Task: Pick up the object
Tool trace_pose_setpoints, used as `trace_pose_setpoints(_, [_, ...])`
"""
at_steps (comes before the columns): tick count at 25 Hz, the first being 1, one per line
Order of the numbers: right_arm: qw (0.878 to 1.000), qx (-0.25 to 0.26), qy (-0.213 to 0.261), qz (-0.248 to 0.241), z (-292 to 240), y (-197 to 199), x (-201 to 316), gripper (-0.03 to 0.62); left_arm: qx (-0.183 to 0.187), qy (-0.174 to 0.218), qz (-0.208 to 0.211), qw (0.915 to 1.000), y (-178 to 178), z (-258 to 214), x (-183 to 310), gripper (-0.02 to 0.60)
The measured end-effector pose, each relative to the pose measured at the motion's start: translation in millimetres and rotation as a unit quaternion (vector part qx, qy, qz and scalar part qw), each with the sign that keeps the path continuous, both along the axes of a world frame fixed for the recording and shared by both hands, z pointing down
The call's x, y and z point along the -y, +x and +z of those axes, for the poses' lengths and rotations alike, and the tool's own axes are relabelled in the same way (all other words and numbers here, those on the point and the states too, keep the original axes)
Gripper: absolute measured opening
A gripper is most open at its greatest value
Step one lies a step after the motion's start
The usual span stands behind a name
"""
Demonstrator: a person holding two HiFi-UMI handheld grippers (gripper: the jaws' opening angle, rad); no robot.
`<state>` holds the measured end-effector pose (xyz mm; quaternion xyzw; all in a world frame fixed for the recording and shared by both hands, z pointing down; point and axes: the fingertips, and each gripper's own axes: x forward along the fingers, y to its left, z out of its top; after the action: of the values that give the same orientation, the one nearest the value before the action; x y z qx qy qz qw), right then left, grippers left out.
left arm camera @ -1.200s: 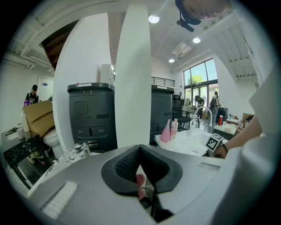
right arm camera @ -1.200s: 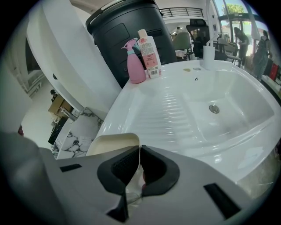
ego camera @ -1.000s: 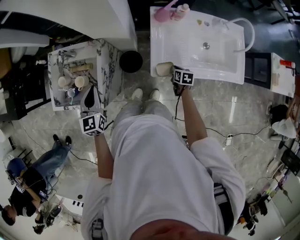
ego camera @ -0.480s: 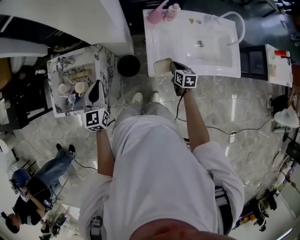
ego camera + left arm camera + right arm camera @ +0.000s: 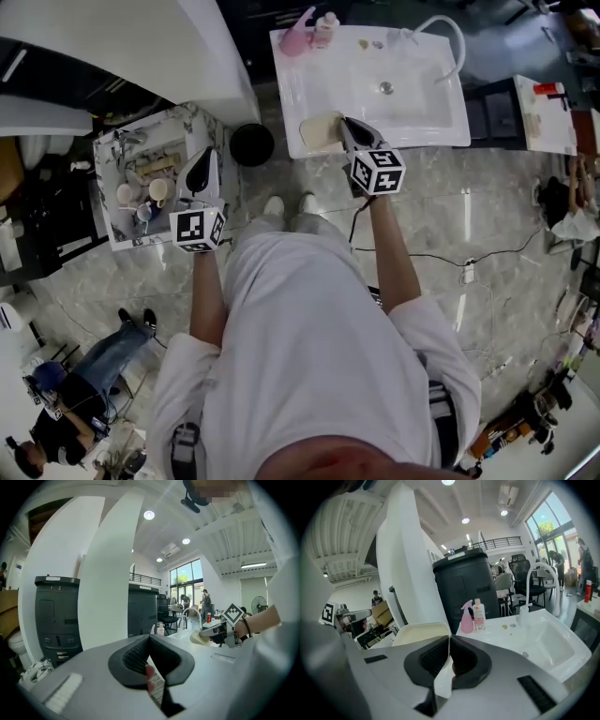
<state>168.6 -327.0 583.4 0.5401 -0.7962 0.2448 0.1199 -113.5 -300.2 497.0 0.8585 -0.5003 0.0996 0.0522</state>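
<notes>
Left of centre in the head view, L gripper w/ its marker cube: jaws tip to tip, nothing btwn them, over a marble-pattern cabinet. Just right of centre, higher up, R gripper: jaws pinched narrow on the rim of a cream square-ish shallow dish, which shows over the front-left corner of a white sink counter. Farthest, top centre: pink spray bottle at the counter's back-left corner.
</notes>
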Motion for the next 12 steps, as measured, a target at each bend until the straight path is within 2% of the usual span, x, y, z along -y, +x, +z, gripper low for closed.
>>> trace_pose_setpoints(9, [0.993, -0.036, 0.114, 0.006, -96, 3, -22, 0.015, -0.02, 0.035, 0.053, 0.9978, 38, -38, 14, -0.002])
trace_pose_setpoints(12, [0.988, -0.053, 0.147, 0.009, -124, 1, -29, 0.015, -0.04, 0.034, 0.068, 0.9963, 45, -49, 15, -0.002])
